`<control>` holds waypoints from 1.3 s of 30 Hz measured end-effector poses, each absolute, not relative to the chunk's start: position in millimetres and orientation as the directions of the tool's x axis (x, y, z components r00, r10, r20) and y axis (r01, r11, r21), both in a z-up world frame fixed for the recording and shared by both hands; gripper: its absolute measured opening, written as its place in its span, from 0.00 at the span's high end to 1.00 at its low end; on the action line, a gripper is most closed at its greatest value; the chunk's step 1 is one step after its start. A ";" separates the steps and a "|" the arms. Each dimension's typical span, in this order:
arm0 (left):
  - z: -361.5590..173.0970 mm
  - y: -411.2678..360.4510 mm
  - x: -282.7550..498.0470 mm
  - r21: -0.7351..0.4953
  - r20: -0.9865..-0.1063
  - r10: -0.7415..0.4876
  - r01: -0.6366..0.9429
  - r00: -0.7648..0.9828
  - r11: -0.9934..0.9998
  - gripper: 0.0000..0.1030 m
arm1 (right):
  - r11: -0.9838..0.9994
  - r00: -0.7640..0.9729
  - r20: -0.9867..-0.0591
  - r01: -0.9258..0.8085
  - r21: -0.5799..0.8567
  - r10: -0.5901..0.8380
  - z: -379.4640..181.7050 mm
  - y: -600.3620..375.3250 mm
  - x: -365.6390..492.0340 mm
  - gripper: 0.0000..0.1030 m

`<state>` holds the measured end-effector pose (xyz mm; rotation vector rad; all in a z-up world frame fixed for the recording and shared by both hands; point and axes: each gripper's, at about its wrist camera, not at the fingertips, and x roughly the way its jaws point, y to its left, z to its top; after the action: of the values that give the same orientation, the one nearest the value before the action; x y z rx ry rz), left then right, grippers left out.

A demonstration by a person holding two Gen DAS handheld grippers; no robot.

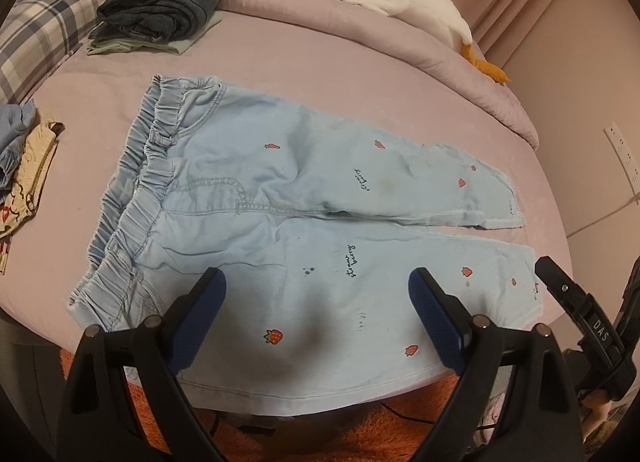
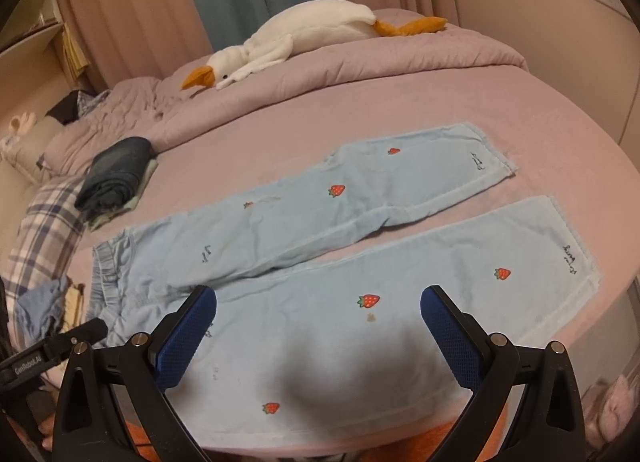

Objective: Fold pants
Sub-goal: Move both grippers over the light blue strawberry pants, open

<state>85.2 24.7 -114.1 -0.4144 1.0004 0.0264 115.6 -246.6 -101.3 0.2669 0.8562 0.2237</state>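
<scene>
Here, pants (image 1: 280,222) lie flat — both grippers spread.

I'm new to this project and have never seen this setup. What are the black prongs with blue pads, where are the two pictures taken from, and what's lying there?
They are two hand-held grippers carried by a person, no robot arm. Each carries a fisheye camera looking along its fingers. One picture looks past the left gripper, the other past the right gripper. Both are open and hold nothing. Spread flat on the pink bed are light blue pants with strawberry prints, not yet folded. Farther back lie a stack of folded clothes and a plush goose.
</scene>
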 end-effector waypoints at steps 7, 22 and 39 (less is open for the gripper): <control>-117.6 24.3 85.6 -0.331 -0.829 -0.182 -0.201 0.529 0.922 0.10 | 0.957 0.604 -0.750 -0.074 0.282 0.268 -111.0 -240.7 117.2 0.01; -125.7 29.3 80.2 -0.334 -0.831 -0.189 -0.197 0.524 0.922 0.10 | 0.959 0.586 -0.762 -0.119 0.258 0.277 -112.6 -223.0 110.9 0.01; -126.4 24.7 71.3 -0.292 -0.830 -0.150 -0.189 0.537 0.938 0.11 | 0.952 0.575 -0.759 -0.166 0.258 0.306 -119.0 -208.9 109.8 0.01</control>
<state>71.3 24.7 -126.4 -0.3703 1.0106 0.0240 109.8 -208.9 -119.0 0.1653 0.9180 0.2782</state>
